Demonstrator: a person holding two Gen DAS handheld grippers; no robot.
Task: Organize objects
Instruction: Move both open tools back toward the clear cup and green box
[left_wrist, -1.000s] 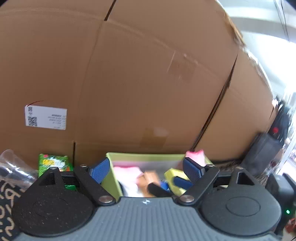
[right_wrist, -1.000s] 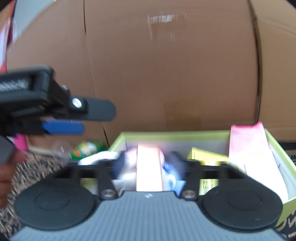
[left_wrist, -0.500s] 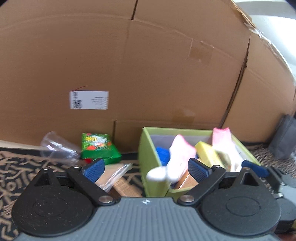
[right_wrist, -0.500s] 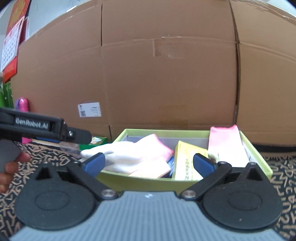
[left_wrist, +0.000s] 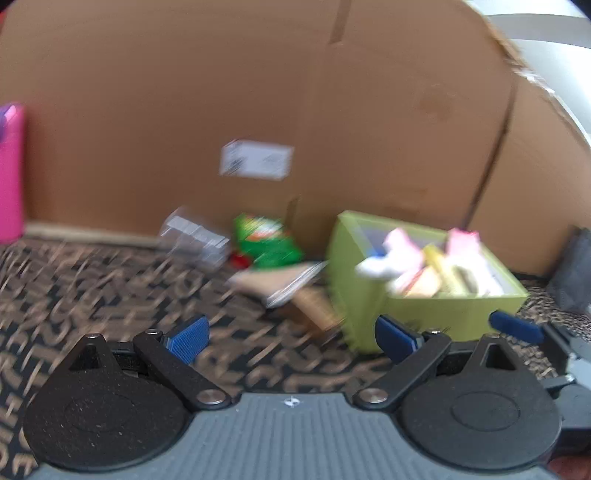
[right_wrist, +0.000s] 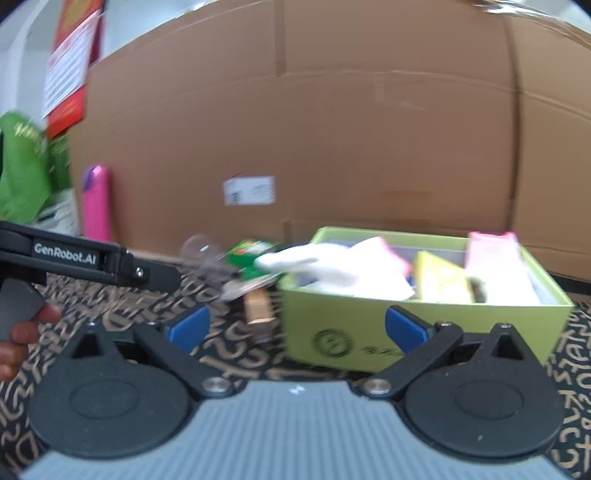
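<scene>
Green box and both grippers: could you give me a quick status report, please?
Left gripper open, empty. Right gripper open, empty. Green box holds cloths and packets. Cup, green packet, wooden block loose on mat.

Left gripper (left_wrist: 291, 338) and right gripper (right_wrist: 295, 328): each has a ribbed grey body, two round black housings, black linkage arms with silver screws, and blue textured pads (left_wrist: 186, 338). White "GenRobot.AI" lettering marks the left gripper's black side.

Green box (right_wrist: 417, 325) full, right tool (right_wrist: 295, 326) spread wide, empty
</scene>
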